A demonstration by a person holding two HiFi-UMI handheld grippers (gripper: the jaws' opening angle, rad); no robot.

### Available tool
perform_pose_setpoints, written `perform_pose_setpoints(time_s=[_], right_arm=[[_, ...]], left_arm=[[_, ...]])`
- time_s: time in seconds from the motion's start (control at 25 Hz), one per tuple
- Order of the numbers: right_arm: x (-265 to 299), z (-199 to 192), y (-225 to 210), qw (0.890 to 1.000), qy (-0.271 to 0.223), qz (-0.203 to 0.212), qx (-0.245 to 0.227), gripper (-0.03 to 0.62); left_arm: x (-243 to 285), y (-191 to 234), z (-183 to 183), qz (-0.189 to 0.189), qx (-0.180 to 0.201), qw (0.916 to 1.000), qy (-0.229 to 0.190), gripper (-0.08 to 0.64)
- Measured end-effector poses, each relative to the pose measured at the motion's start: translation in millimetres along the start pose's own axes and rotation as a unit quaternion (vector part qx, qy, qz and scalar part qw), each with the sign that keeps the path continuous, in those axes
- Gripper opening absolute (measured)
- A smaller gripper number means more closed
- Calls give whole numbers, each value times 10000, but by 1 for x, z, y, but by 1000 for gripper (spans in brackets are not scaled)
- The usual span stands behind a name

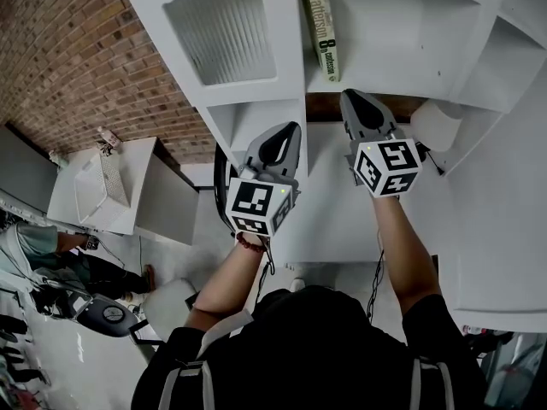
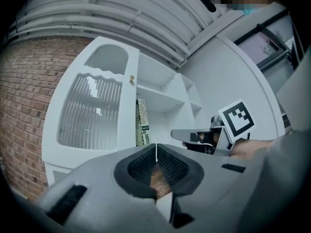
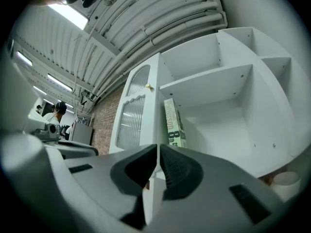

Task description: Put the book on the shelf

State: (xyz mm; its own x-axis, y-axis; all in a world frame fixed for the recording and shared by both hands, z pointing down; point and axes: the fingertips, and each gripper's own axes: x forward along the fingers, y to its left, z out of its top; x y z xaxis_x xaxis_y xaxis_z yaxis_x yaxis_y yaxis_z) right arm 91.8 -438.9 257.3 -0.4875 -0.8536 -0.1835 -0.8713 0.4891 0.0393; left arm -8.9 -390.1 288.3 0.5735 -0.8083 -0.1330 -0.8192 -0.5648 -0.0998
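Observation:
A pale green book (image 1: 323,31) stands upright on a shelf of the white cabinet (image 1: 389,54), against that compartment's left wall; its spine also shows in the left gripper view (image 2: 142,123) and the right gripper view (image 3: 173,124). My left gripper (image 1: 291,130) hangs below and left of the book, jaws shut with nothing between them (image 2: 156,147). My right gripper (image 1: 349,97) is just below the book's shelf, a little right of the book, jaws closed together and empty (image 3: 158,148). Neither gripper touches the book.
The cabinet has a ribbed glass door (image 1: 224,31) left of the book and open compartments to the right. A white roll (image 1: 434,125) sits on a lower surface at right. A brick wall (image 1: 68,49) runs at left, with a white box (image 1: 94,186) below it.

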Motion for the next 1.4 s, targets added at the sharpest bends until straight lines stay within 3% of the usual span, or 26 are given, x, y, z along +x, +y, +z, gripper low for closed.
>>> perform_pose_setpoints(time_s=[0.72,1.4], right_arm=[[-76,-9,30,9998,-89,105,-162,40],[-123,-46,48,9998,62,150,-119,40]], left_arm=[[-31,-22,-12,-60,-341,9989,-308,20],[-55,-36,-44,-71,-450,9989,-72,20]])
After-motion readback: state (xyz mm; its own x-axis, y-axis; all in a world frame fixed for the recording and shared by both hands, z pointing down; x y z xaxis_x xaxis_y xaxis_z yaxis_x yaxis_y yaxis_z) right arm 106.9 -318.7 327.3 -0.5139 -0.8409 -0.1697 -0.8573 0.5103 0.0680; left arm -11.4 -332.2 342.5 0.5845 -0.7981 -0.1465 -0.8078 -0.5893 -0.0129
